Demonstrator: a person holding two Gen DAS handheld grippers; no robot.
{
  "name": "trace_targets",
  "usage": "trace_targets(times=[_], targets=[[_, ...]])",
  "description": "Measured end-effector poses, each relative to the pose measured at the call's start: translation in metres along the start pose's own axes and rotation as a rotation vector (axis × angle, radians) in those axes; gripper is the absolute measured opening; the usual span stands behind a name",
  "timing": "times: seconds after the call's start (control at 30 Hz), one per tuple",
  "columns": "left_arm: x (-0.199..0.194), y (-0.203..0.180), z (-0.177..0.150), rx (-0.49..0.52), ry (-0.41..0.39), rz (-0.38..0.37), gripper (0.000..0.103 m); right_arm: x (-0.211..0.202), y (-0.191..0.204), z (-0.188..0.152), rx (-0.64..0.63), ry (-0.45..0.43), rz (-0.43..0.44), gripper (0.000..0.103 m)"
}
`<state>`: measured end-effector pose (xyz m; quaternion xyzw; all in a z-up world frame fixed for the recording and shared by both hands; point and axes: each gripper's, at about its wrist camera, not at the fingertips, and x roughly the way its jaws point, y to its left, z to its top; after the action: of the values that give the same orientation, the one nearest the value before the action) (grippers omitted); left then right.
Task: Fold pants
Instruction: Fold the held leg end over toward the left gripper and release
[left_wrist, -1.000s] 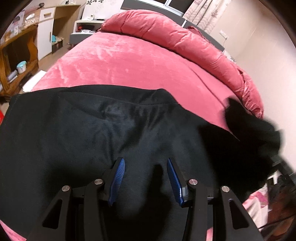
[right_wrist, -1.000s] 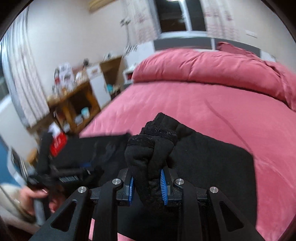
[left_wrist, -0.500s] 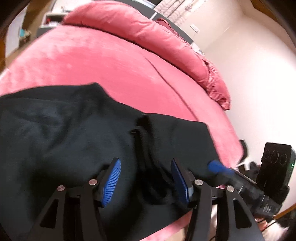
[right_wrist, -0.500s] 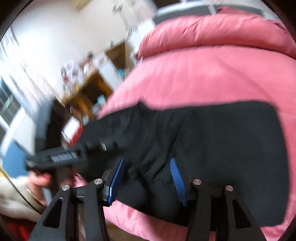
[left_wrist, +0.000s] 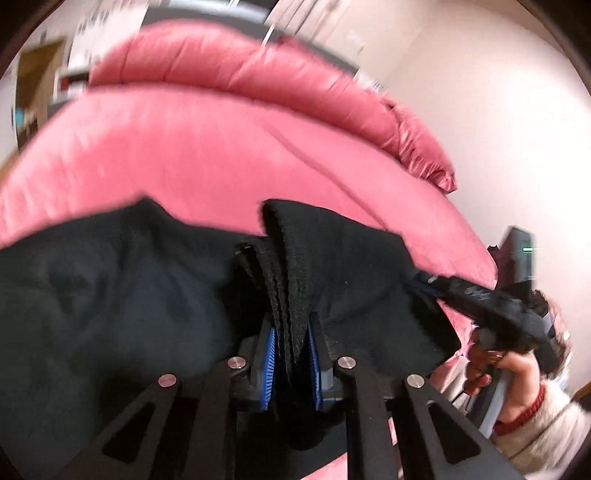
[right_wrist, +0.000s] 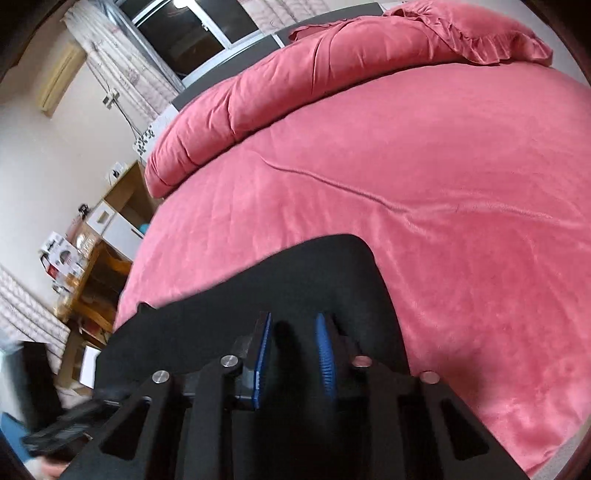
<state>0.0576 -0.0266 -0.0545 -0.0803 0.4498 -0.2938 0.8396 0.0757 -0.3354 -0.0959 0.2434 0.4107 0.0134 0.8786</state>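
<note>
On a wide pink bed (right_wrist: 424, 177), black pants (left_wrist: 110, 295) lie spread at the near edge. Left gripper (left_wrist: 290, 360), jaws just closed, pinches a raised fold of the pants. Right gripper (right_wrist: 293, 360) has just narrowed over flat cloth, its blue pads apart, gripping nothing visible.

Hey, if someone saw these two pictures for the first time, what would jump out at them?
Mostly the big pink bed filling both views, with the black pants spread across its near edge. In the left wrist view, the left gripper pinches a thick bunched fold of the pants between its blue pads. At that view's right edge, a hand holds the right gripper against the fabric.
</note>
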Motion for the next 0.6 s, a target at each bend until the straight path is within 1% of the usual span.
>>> trace_targets(times=[0.03,0.07,0.13,0.17,0.2,0.23,0.27,0.3,0.33,0.4,0.43,0.47,0.5,0.57,0.6], targets=[[0.000,0.001,-0.004,0.009,0.011,0.027,0.014,-0.003,0.000,-0.006,-0.005,0.004,-0.006,0.017],[0.007,0.006,-0.008,0.001,0.045,0.047,0.012,-0.006,-0.010,-0.011,-0.011,0.005,-0.019,0.017],[0.023,0.022,-0.020,-0.047,0.104,0.087,0.011,-0.001,-0.013,-0.017,-0.039,0.002,-0.040,0.009],[0.028,0.030,-0.024,-0.081,0.109,0.065,0.011,0.003,-0.014,-0.015,-0.034,0.004,-0.050,0.001],[0.028,0.031,-0.025,-0.085,0.099,0.057,0.011,0.004,-0.018,-0.014,-0.015,0.007,-0.043,0.000],[0.029,0.028,-0.025,-0.066,0.095,0.065,0.011,0.004,-0.020,-0.013,-0.001,0.011,-0.033,0.000],[0.029,0.020,-0.024,-0.019,0.091,0.092,0.011,0.002,-0.022,-0.013,0.004,0.013,-0.029,0.000],[0.028,0.015,-0.024,0.005,0.090,0.106,0.011,-0.002,-0.023,-0.014,0.002,0.011,-0.026,0.000],[0.029,0.012,-0.024,0.010,0.088,0.108,0.011,-0.003,-0.023,-0.016,-0.002,0.005,-0.027,0.000],[0.024,0.014,-0.021,-0.023,0.082,0.077,0.018,-0.008,-0.020,-0.019,0.002,-0.008,-0.045,0.000],[0.019,0.017,-0.021,-0.050,0.078,0.065,0.022,-0.012,-0.015,-0.020,0.011,-0.016,-0.070,0.000],[0.011,0.023,-0.021,-0.092,0.064,0.058,0.028,-0.018,-0.011,-0.022,0.012,-0.023,-0.085,0.003],[0.003,0.029,-0.022,-0.123,0.047,0.064,0.028,-0.022,-0.002,-0.022,0.001,-0.034,-0.096,0.008],[-0.015,0.044,-0.021,-0.168,0.005,0.098,0.029,-0.030,0.017,-0.028,-0.070,-0.059,-0.102,0.014],[-0.022,0.050,-0.021,-0.186,-0.011,0.112,0.029,-0.032,0.030,-0.032,-0.123,-0.066,-0.090,0.014]])
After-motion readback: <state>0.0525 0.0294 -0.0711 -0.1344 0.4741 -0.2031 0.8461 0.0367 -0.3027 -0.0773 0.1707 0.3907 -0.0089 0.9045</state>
